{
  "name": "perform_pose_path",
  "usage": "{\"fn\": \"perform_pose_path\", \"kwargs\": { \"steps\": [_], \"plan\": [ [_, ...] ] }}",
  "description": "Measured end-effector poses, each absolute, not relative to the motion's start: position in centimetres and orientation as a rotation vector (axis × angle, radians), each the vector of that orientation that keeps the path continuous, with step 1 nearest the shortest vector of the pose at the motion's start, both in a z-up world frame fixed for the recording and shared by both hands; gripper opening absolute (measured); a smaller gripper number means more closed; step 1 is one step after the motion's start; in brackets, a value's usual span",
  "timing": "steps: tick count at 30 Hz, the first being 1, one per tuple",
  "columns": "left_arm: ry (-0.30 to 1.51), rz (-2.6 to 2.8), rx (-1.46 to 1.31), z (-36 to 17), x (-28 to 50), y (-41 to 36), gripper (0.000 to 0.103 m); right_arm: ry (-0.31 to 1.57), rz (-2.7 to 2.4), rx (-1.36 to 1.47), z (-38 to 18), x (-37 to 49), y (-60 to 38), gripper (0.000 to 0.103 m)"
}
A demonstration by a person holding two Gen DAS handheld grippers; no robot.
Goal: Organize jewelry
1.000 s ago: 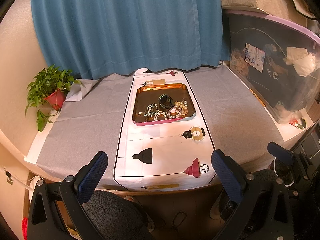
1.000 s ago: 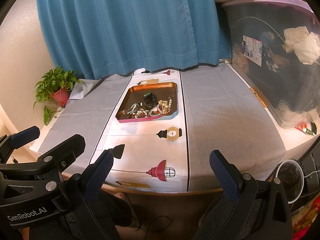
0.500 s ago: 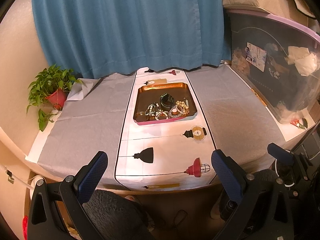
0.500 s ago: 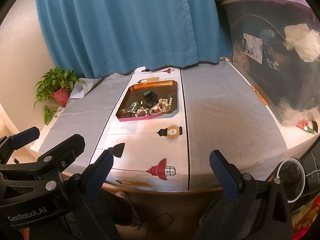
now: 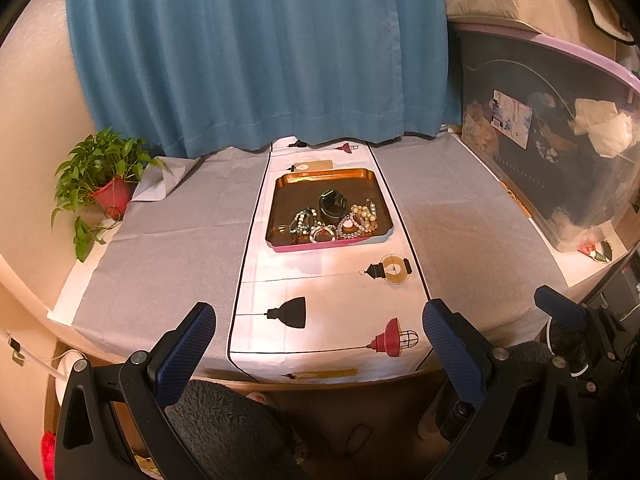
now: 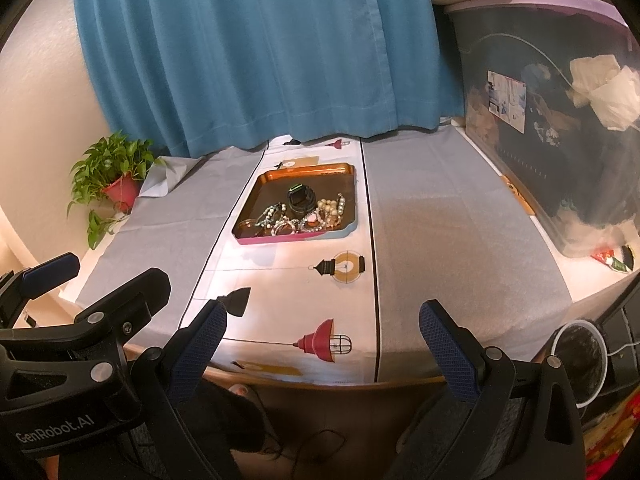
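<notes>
A copper tray [image 5: 320, 177] [image 6: 304, 171] with a pink front rim sits mid-table on a white runner. Its near half holds a tangle of jewelry [image 5: 332, 224] [image 6: 298, 220]: bead bracelets, a pearl strand [image 5: 362, 214] and a black watch [image 5: 332, 204] [image 6: 300, 200]. My left gripper [image 5: 316, 332] hangs open at the table's near edge, far short of the tray, nothing between its blue pads. My right gripper [image 6: 322, 332] is open too, at the same edge. In the right wrist view the left gripper's body fills the lower left corner.
A potted plant [image 5: 100, 176] stands at the far left corner. A large dark plastic bin [image 5: 560, 140] with a purple lid lines the right side. A blue curtain [image 5: 260, 48] hangs behind the table. Grey cloth [image 5: 168, 248] covers both sides of the runner.
Both views have crept slightly forward and up, so the tray sits a little nearer. Both grippers stay open and empty.
</notes>
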State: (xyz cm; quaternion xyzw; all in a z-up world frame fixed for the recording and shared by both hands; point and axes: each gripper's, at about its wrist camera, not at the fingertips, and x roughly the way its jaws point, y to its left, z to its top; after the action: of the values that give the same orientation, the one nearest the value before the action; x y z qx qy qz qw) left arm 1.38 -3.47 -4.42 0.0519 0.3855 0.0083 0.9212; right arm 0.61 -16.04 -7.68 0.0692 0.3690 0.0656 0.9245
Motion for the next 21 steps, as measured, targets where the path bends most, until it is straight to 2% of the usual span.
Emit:
{"fn": "perform_pose_path", "kwargs": {
  "steps": [21],
  "plan": [
    [0.785, 0.021, 0.097, -3.95, 1.34, -3.23, 0.103, 0.754, 0.132, 0.134, -7.45, 0.48, -15.69, 0.097]
  ]
}}
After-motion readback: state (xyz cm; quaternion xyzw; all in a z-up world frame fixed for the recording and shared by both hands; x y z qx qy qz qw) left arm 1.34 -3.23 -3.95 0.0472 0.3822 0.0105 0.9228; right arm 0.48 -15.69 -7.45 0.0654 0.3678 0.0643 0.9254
